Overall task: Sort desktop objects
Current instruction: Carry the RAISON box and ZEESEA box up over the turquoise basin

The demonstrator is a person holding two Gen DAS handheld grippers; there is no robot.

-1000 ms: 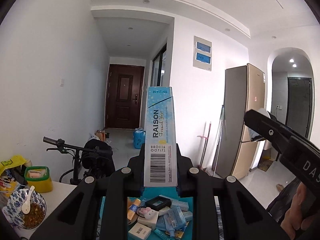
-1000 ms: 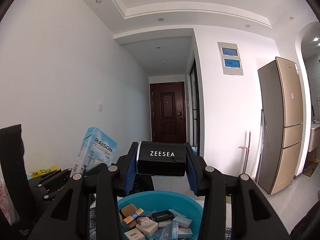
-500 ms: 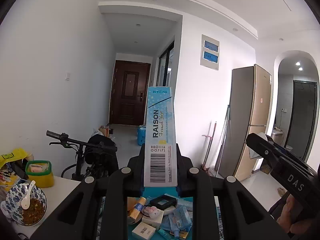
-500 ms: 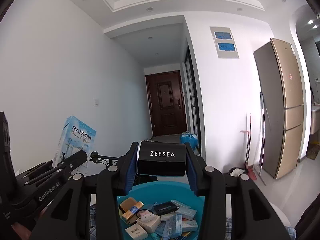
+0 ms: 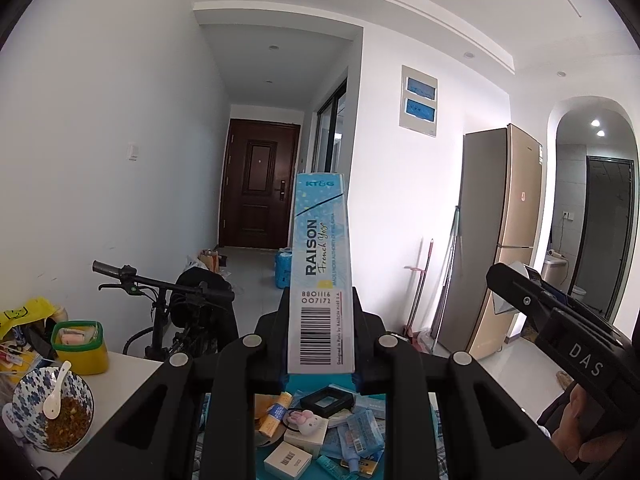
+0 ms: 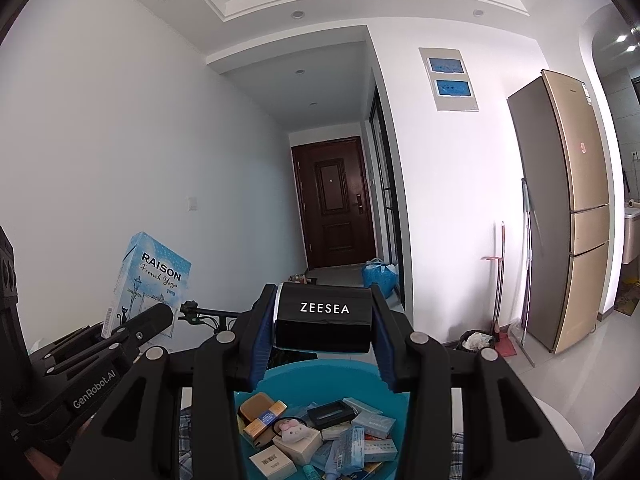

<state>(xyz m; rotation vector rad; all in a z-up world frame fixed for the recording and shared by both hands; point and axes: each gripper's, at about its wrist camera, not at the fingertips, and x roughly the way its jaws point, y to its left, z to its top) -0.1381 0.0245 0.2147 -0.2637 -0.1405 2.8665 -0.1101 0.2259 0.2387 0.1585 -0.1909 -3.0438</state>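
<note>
— Since a second ago we've tipped both cameras upward a little; the basin [image 6: 320, 384] sits lower in both views, and the right tongs [image 6: 323, 316] have sunk lower at the edge of the left view, while both loads stay clamped.

— What worries us from here?

— Our left tongs [image 5: 321, 332] grip the RAISON carton [image 5: 322, 276] only at its bottom end, upright, most of it standing free above the pads. A quick swing could lever it loose. The ZEESEA box [image 6: 325, 317] is safer, pinched across its width between the right tongs.

— And a collision?

— Possible: the two tools are near each other, both above the basin.

— Where do the things lie?

— Each is held in the air inside its tongs, over the blue basin heaped with small boxes [image 6: 273, 463] and tubes, not on the tabletop [image 5: 128, 368].
</note>
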